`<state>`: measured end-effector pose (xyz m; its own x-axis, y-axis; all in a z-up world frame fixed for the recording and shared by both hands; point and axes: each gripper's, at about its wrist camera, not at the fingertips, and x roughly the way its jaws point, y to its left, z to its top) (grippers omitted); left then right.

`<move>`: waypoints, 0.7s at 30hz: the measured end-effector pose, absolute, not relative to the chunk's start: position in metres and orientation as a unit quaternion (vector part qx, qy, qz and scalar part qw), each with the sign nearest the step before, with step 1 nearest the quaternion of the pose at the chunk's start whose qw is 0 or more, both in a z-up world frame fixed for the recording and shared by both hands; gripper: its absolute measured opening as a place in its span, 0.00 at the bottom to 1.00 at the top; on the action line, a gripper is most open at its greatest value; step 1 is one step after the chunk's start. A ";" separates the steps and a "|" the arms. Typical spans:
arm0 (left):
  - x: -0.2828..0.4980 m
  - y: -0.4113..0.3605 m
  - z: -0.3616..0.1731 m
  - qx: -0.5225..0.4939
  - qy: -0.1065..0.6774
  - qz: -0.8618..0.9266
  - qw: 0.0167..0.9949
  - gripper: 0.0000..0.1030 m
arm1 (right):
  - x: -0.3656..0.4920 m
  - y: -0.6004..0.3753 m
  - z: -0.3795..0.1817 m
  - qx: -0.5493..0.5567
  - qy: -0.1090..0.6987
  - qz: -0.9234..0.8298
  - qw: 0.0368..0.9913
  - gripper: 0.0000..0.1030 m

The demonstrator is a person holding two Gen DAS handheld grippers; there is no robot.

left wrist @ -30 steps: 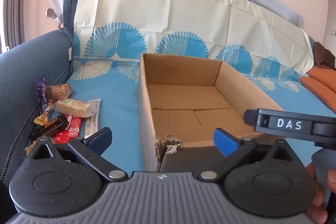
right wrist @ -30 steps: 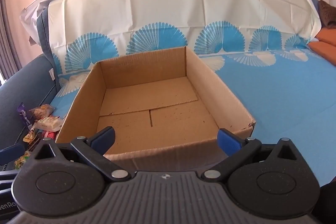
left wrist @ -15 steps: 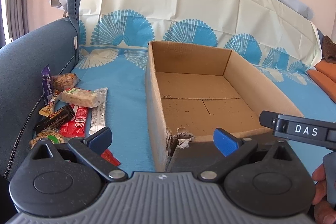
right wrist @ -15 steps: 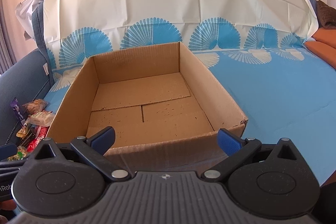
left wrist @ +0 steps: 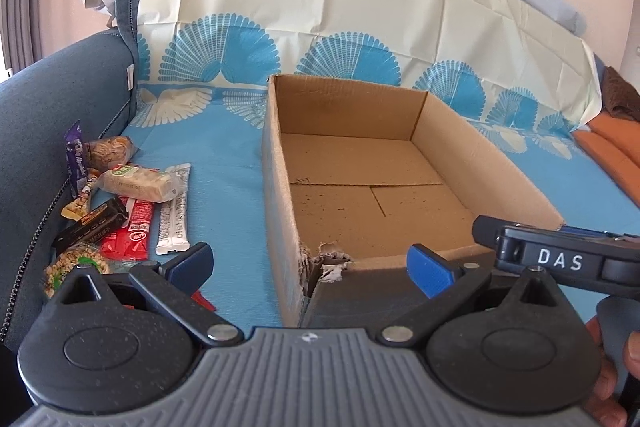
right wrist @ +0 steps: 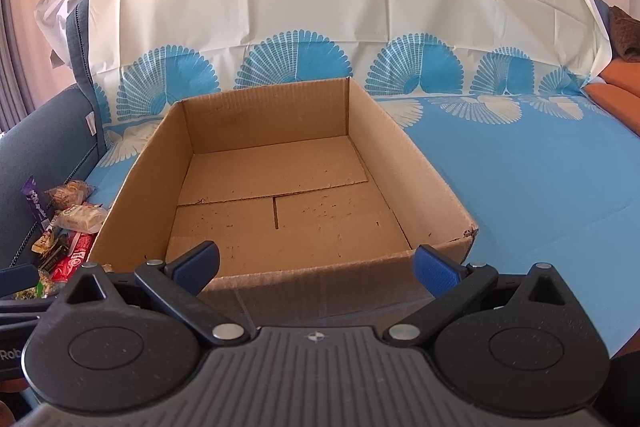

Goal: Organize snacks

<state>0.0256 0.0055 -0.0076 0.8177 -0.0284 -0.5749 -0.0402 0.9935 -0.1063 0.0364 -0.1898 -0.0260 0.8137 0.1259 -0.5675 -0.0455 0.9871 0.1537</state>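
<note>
Snacks (left wrist: 120, 203) lie in a loose pile at roughly 9 o'clock in the left wrist view, on the blue cloth (left wrist: 224, 179) between the sofa arm (left wrist: 44, 131) and the cardboard box (left wrist: 360, 187). I make out a pale wrapped bar (left wrist: 138, 183), a red packet (left wrist: 134, 233), a dark bar (left wrist: 94, 225), a white sachet (left wrist: 174, 215) and a purple wrapper (left wrist: 76, 159) leaning on the sofa arm.

Box holds nothing; torn near corner at 6 o'clock in the left view. From the right wrist it fills the centre, floor (right wrist: 280, 203) bare.

Left gripper (left wrist: 310, 265): jaws spread wide, nothing between them. Right gripper (right wrist: 316, 267): likewise spread and holding nothing, facing the box's near wall.

My reading: sorting not yet begun; I am at the approach step. Next move calls for swinging the left gripper toward 9 o'clock, dropping onto one outer item, probably the sachet, and closing across its narrow width. Thin wrappers lie flat on soft cloth, so I expect a low pinch.
</note>
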 end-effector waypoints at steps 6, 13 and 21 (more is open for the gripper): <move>0.026 0.006 -0.009 -0.055 0.310 0.010 0.949 1.00 | 0.034 -0.188 -0.026 0.061 0.296 0.046 0.952 0.99; 0.023 0.011 -0.007 -0.063 0.300 0.005 0.952 0.99 | 0.033 -0.187 -0.027 0.064 0.293 0.043 0.953 0.88; 0.019 0.025 -0.002 -0.060 0.298 -0.009 0.953 0.19 | 0.028 -0.180 -0.021 0.083 0.274 0.055 0.957 0.65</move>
<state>0.0195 0.0249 -0.0019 0.8224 -0.0530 -0.5664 -0.0189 0.9926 -0.1202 0.0281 -0.1798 -0.0214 0.8439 0.1518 -0.5146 -0.0603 0.9799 0.1901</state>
